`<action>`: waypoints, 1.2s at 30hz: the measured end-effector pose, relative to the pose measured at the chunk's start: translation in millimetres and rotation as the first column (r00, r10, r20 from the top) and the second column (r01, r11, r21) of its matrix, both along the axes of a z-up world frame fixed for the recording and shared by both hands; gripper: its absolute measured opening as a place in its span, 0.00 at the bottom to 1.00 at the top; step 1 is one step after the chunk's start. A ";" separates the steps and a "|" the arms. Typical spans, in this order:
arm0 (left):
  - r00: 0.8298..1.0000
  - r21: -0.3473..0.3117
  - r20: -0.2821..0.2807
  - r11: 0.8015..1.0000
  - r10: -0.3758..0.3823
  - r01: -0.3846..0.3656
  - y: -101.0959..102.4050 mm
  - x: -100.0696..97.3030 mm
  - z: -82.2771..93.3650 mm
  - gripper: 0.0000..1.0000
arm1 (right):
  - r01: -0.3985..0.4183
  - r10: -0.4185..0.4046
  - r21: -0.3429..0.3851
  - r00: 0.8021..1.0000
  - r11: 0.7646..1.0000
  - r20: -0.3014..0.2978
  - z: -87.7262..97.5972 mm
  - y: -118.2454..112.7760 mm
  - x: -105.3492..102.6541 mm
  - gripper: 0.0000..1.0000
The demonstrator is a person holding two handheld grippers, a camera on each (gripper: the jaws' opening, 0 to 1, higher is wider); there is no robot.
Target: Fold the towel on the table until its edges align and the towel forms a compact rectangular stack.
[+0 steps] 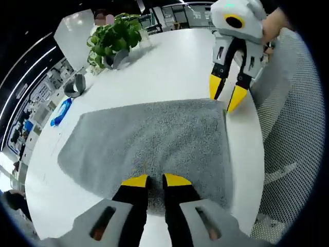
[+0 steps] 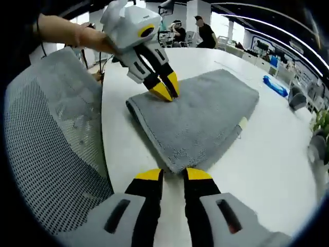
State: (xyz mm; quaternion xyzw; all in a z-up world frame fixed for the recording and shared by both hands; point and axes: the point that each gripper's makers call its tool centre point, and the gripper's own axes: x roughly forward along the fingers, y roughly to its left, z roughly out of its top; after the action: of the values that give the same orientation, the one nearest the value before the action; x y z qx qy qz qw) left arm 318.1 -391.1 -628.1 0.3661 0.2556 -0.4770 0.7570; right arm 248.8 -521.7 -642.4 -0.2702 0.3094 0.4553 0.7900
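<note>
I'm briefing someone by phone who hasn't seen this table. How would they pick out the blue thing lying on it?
On the white round table, look past the far short edge of the grey terry towel, towards the green potted plant. The flat blue plastic packet lies near the table's rim, beside a grey tape roll; it is the table's one blue item.

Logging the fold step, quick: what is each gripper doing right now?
Left gripper: nearly closed on the grey towel's near edge.
Right gripper: open at the towel's corner, holding nothing.
</note>
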 end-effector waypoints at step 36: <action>0.982 -0.112 0.108 0.980 -0.153 0.165 -55.3 -49.9 24.9 0.30 | -0.133 0.131 -0.055 0.991 0.990 -0.037 37.3 37.9 27.3 0.01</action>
State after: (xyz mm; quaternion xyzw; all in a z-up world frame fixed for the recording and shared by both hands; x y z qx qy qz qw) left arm 268.2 -446.4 -603.2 0.3619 0.1587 -0.5318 0.7490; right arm 276.1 -483.8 -605.1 -0.3047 0.3170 0.5019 0.7449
